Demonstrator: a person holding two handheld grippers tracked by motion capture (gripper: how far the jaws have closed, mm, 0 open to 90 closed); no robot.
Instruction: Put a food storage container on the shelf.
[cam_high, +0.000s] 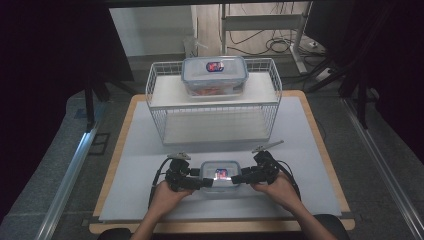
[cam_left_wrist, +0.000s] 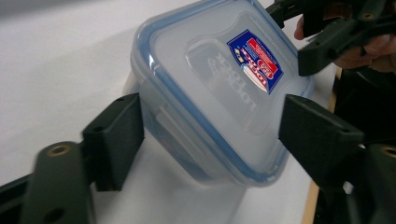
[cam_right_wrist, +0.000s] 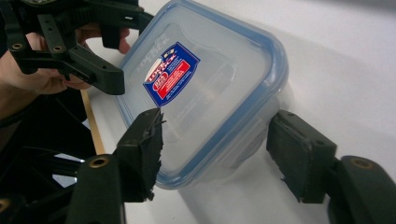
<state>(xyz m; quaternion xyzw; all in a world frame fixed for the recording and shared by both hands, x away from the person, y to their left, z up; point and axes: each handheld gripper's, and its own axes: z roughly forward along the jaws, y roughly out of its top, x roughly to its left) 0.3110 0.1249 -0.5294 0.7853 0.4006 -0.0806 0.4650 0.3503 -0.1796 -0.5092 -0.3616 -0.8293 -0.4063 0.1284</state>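
Small box (cam_high: 220, 176) on the mat (cam_high: 140, 165), flanked at its two ends by the left gripper (cam_high: 202, 181) and right gripper (cam_high: 241, 178), with a bigger box (cam_high: 214, 75) already up on the wire rack (cam_high: 160, 107); judged an early stage, nothing lifted. From the left gripper view: box corner between the jaws, one pad (cam_left_wrist: 116, 135) just beside the wall, the other at the lid, no clear squeeze, so released. From the right gripper view: likewise, pads (cam_right_wrist: 142, 149) astride the near end, not pressing; clamp, lift and likely move to the rack all left.

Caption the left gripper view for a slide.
Left gripper straddles one end of a small lidded container on the white table; the right gripper meets its far end.
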